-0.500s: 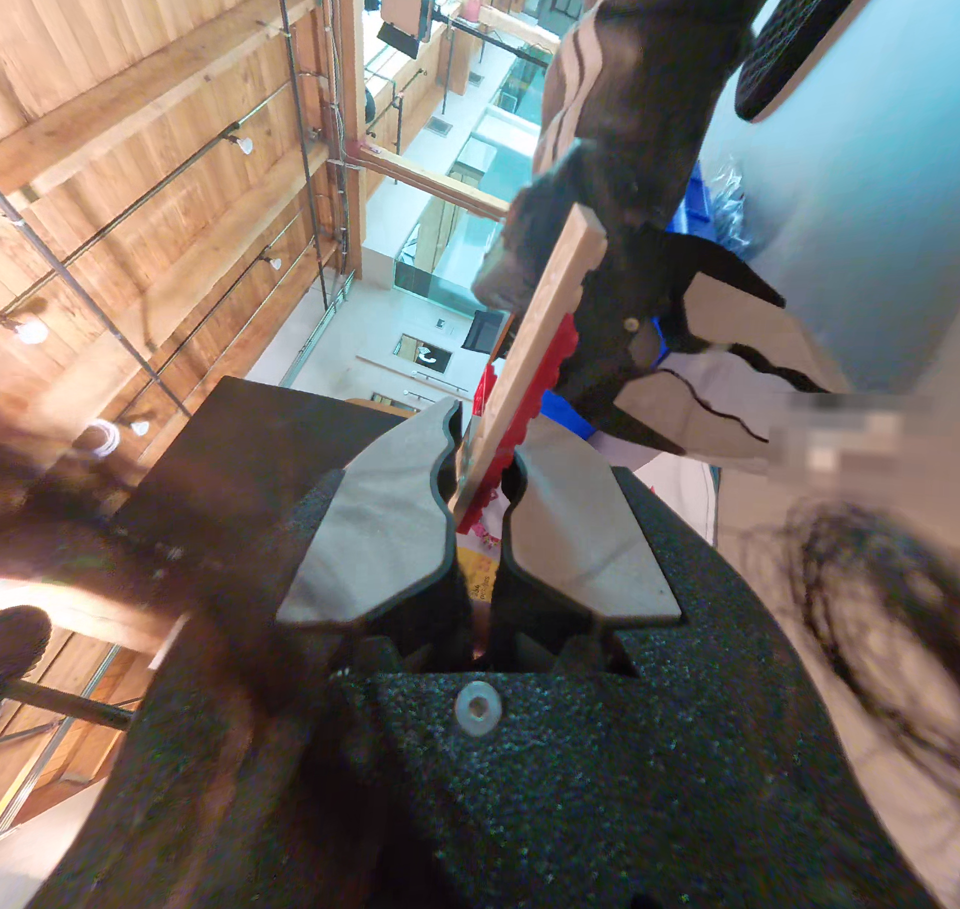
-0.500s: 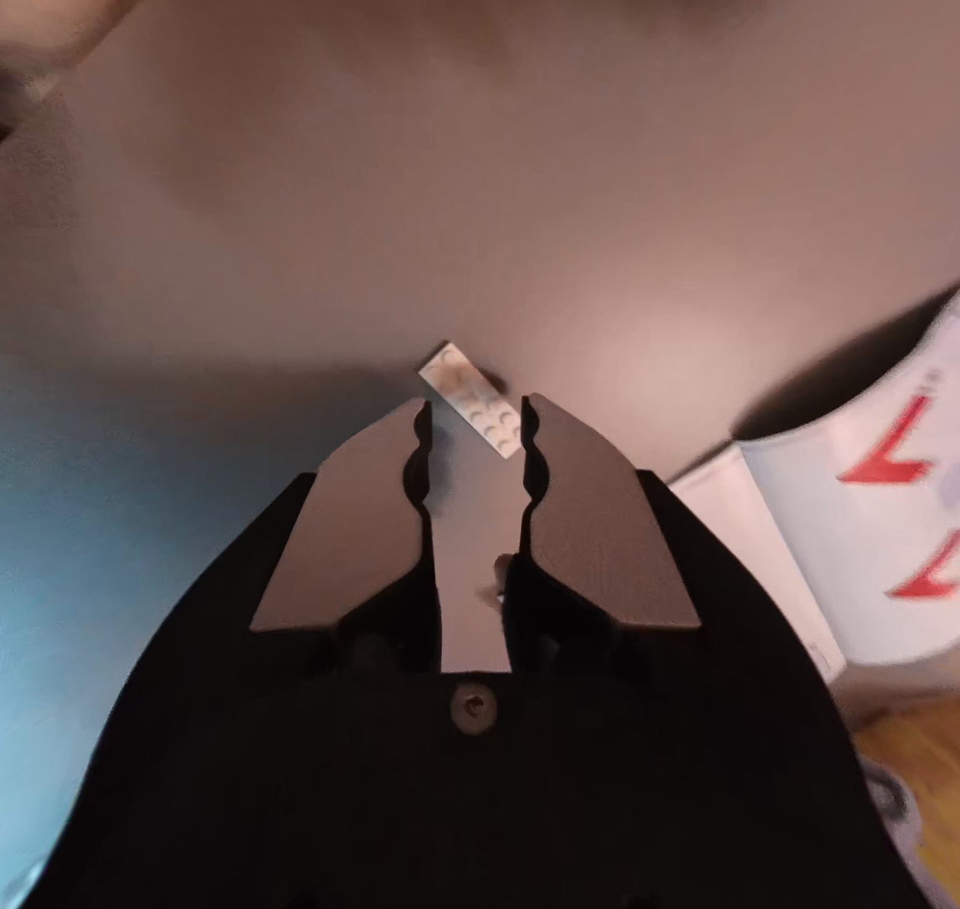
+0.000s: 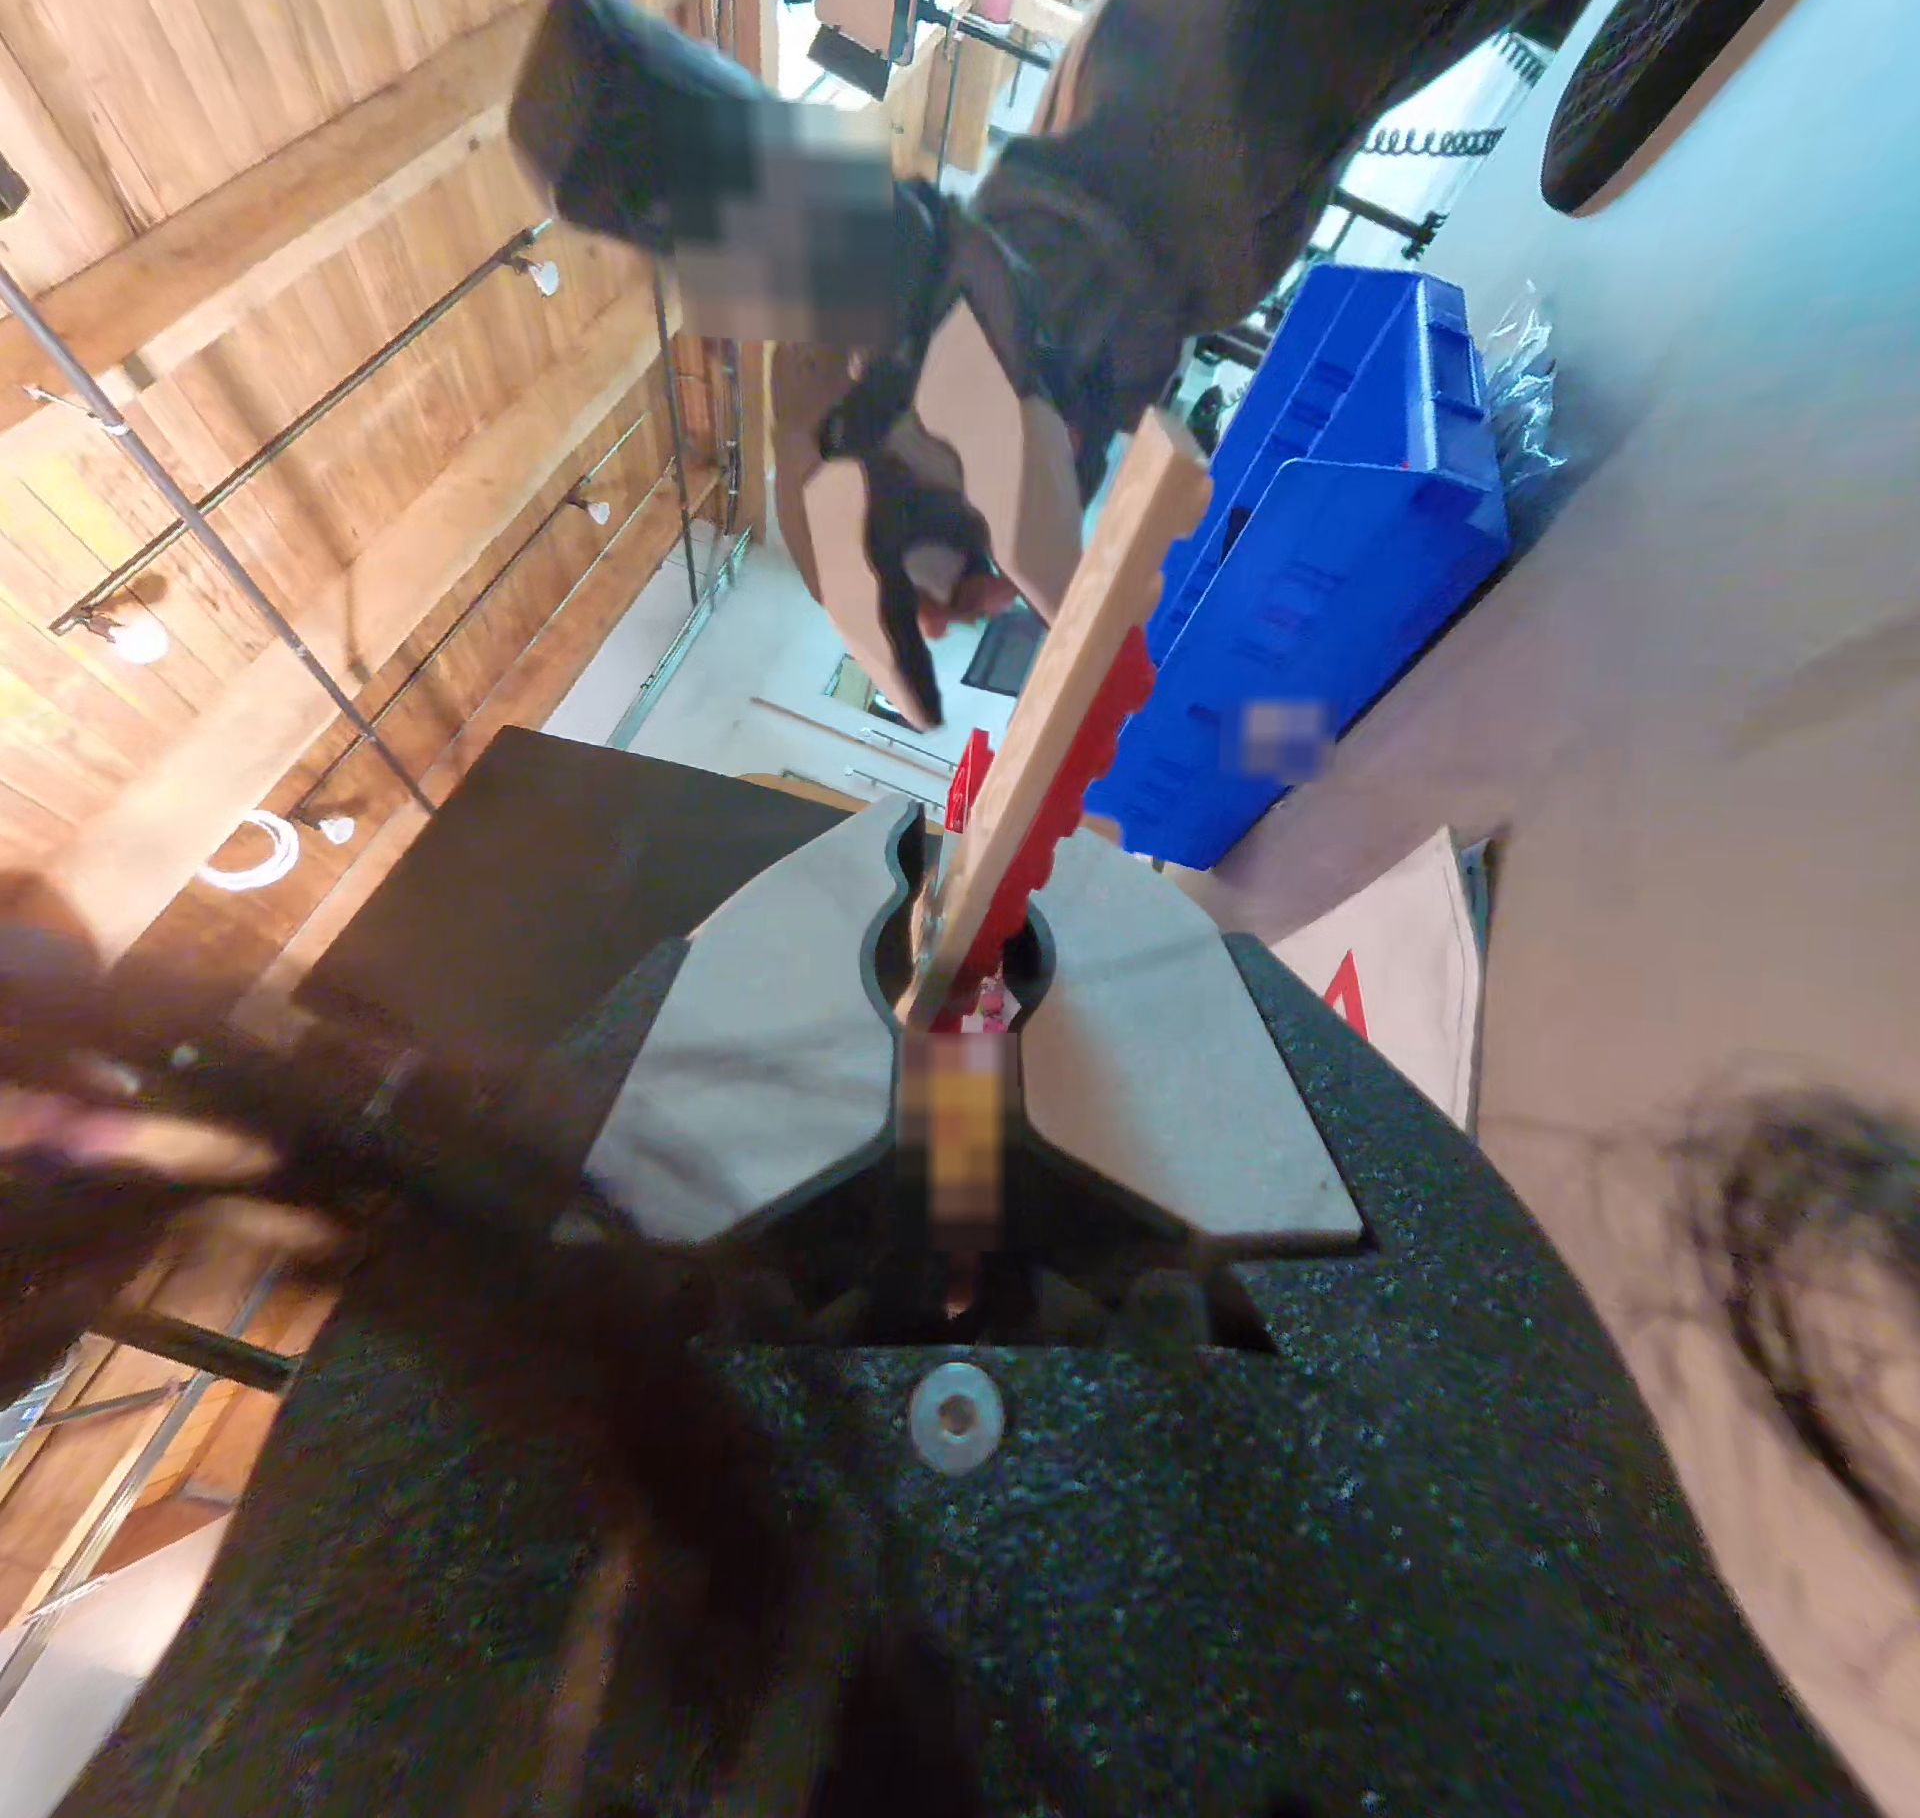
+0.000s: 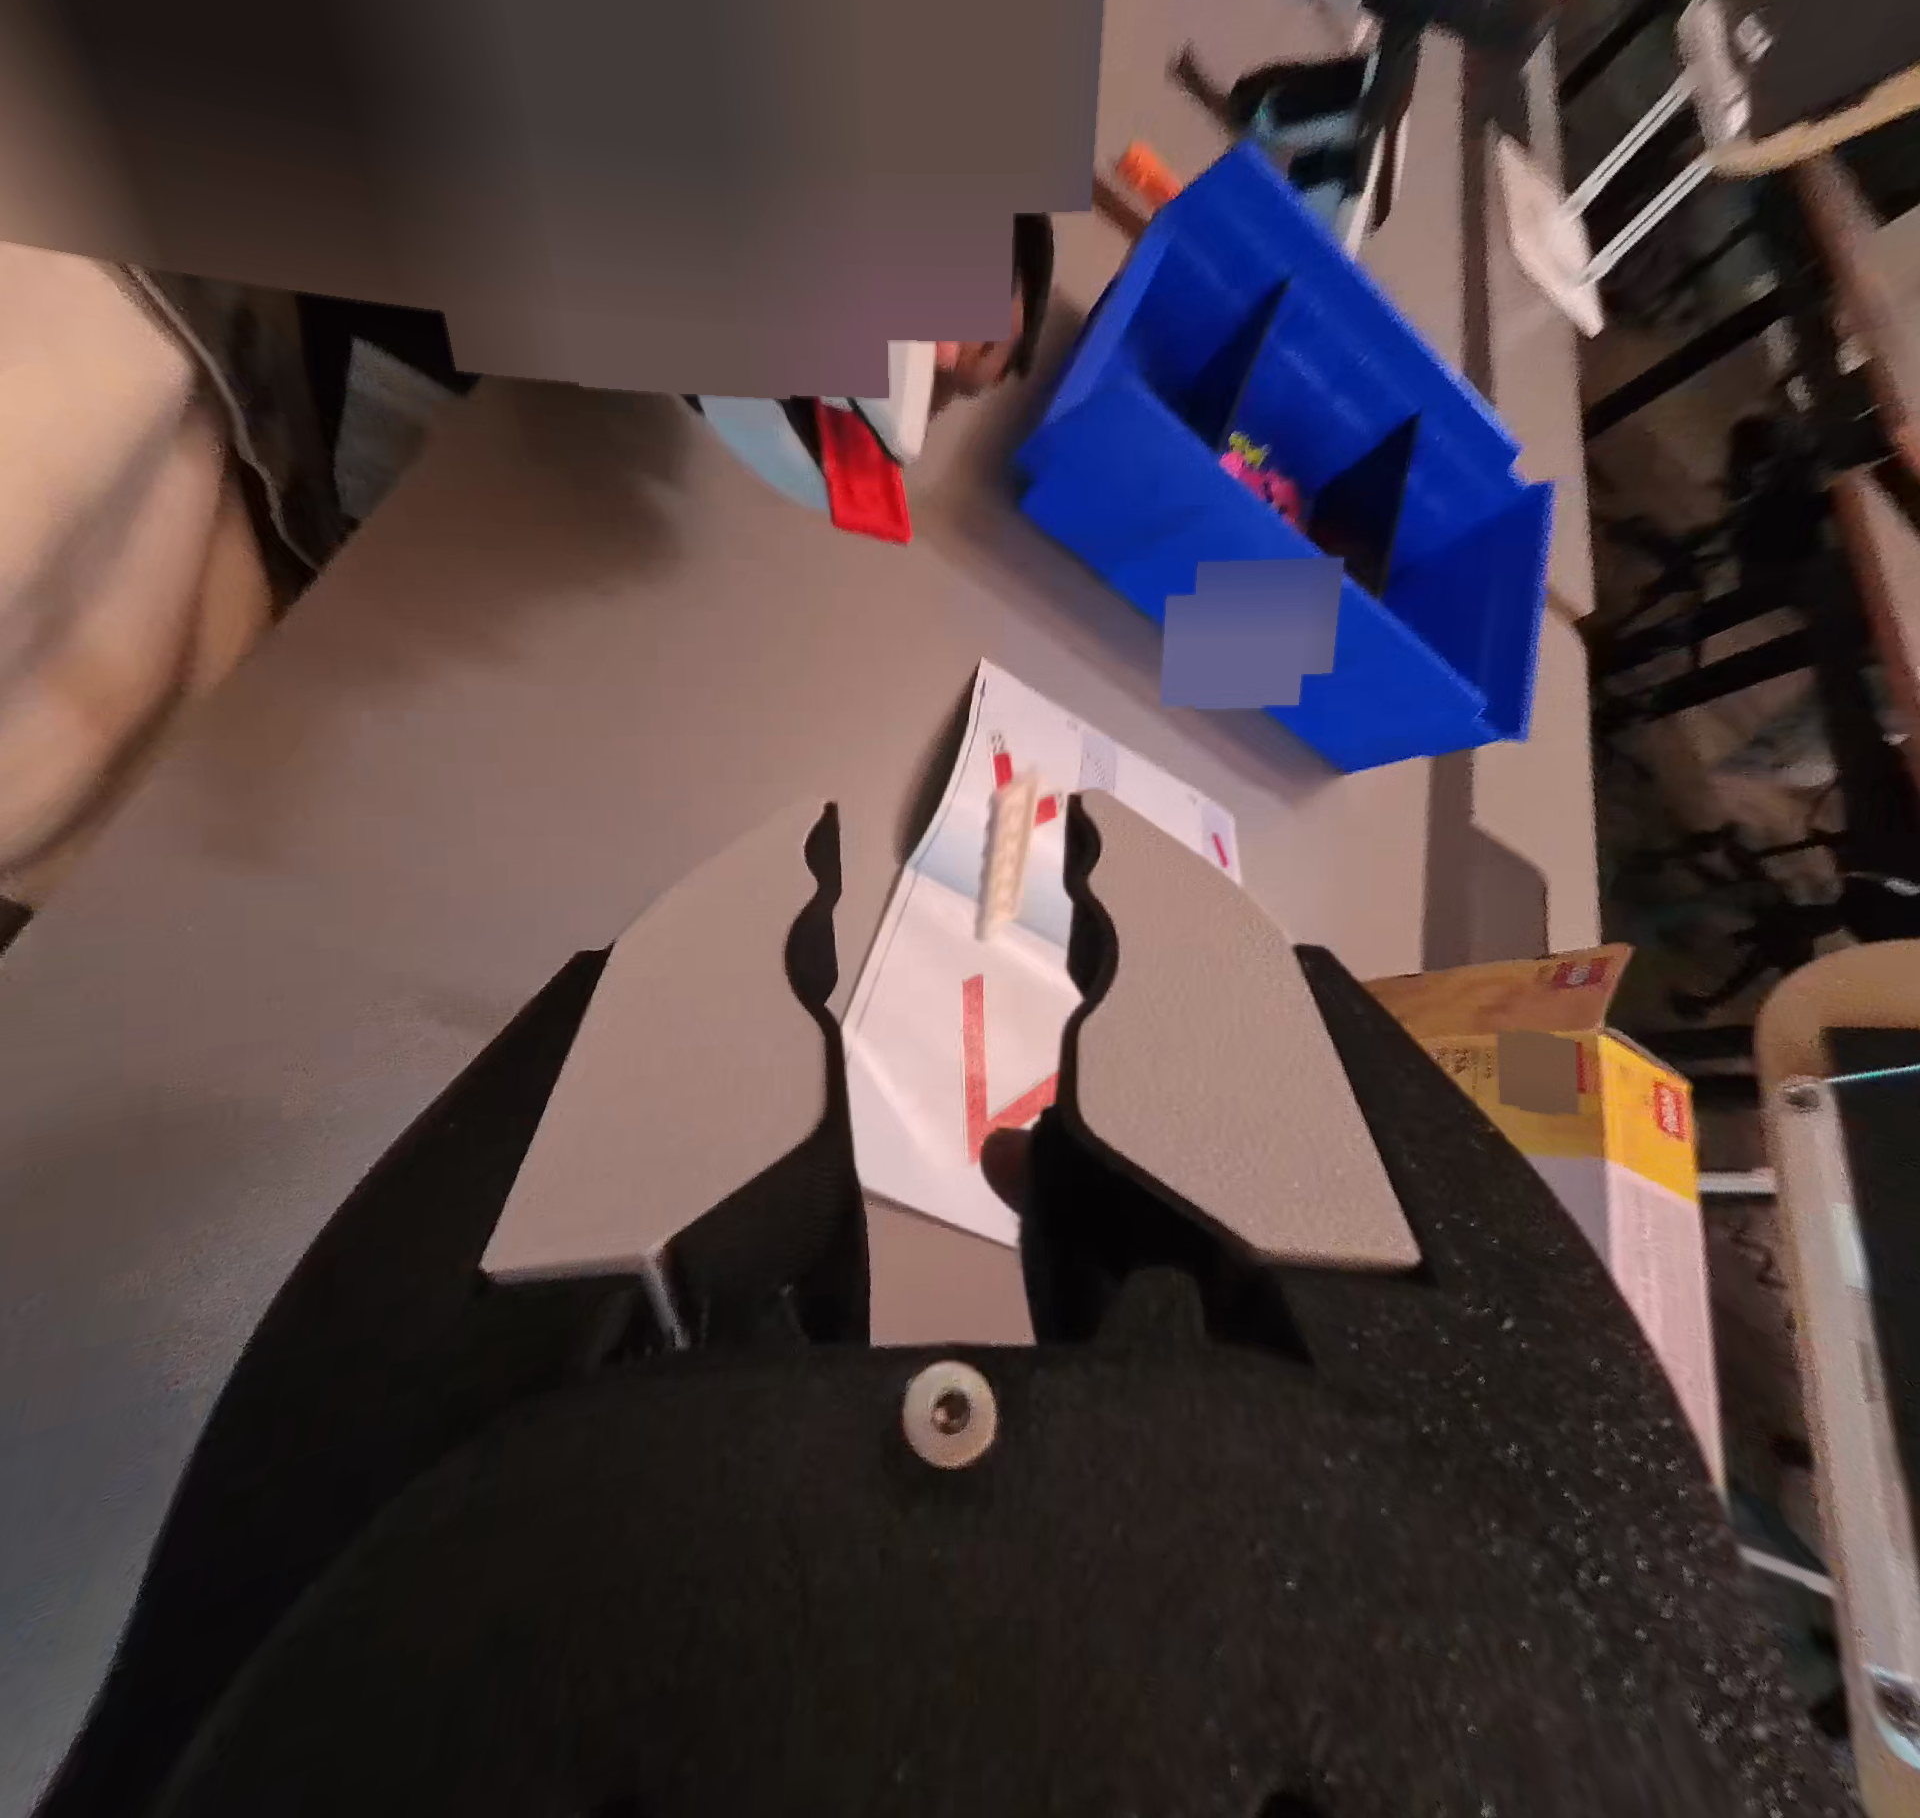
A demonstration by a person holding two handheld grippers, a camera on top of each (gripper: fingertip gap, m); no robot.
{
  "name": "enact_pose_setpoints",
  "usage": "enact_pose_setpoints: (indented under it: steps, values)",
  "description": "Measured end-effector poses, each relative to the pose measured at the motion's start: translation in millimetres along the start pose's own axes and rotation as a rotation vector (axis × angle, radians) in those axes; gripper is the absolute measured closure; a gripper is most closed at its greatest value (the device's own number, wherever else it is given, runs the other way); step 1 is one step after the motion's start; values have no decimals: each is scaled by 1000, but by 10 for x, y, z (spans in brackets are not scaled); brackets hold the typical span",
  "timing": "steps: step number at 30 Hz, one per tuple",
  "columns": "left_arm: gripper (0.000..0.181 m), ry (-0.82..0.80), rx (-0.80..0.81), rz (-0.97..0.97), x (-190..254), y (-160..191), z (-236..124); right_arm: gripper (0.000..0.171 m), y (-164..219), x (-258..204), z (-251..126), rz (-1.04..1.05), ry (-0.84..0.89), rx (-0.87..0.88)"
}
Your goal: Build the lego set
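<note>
Half a second ago the right gripper hovered low over a small pale plate lying on bare table; now it has pulled back and up, its jaws spread and empty, and the plate lies on the open instruction booklet, framed between the fingertips but well below them. So the plate is not yet picked up, and I judge the pickup is still to come, or the person paused to check the booklet.

The left gripper has kept its hold: its jaws are pressed on the lower end of the partly built piece, a long tan plate with a red plate stuck along its right face, tilted up and away toward the right. In the left view the other gripper, which had been close against the tan plate, now sits farther left, apart from it.

A blue bin stands on the table at the far right, split by dark dividers into compartments; the middle one holds a few small pink and yellow pieces, and what is in the others cannot be made out. A yellow cardboard box lies near right, flap open, its inside hidden.
</note>
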State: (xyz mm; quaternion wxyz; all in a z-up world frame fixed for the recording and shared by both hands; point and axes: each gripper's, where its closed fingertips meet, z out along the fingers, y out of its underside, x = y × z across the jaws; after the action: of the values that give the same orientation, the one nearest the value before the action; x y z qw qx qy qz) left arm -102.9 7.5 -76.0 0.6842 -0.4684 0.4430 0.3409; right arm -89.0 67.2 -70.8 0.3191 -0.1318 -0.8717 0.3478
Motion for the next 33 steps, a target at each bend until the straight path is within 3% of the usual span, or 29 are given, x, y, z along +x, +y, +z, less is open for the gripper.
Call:
enact_pose_setpoints:
  steps: [4,8,10,12,15,17,21,24,26,28,31,33]
  values:
    - [170,1,-6,3,3,19,0,130,-35,-107,-108,-25,28,-17]
    - [170,-2,-19,17,-12,44,-9,135,333,-165,47,56,94,-185]
    - [170,-9,-26,19,-38,61,-20,135,521,-346,181,146,42,-243]
    - [170,-10,-25,16,-41,62,-24,138,677,-534,300,267,-3,-257]
    - [170,-2,-22,15,-12,57,-12,129,991,-780,410,568,-35,-339]
    - [170,4,-23,17,13,59,-5,122,1232,-869,403,769,54,-431]
    - [170,15,-27,18,56,77,9,118,1298,-962,485,1061,339,-365]
    - [170,23,-24,13,88,78,20,117,1379,-1051,497,1119,540,-413]
    - [170,25,-17,7,101,66,26,126,1392,-1060,554,1135,606,-399]
    - [170,28,-10,-4,115,64,30,124,1401,-1063,667,1162,596,-384]
    - [170,31,-9,-5,127,71,31,144,1406,-1042,696,1127,547,-409]
    - [170,29,-4,-7,122,66,24,154,1343,-1110,721,1021,383,-386]
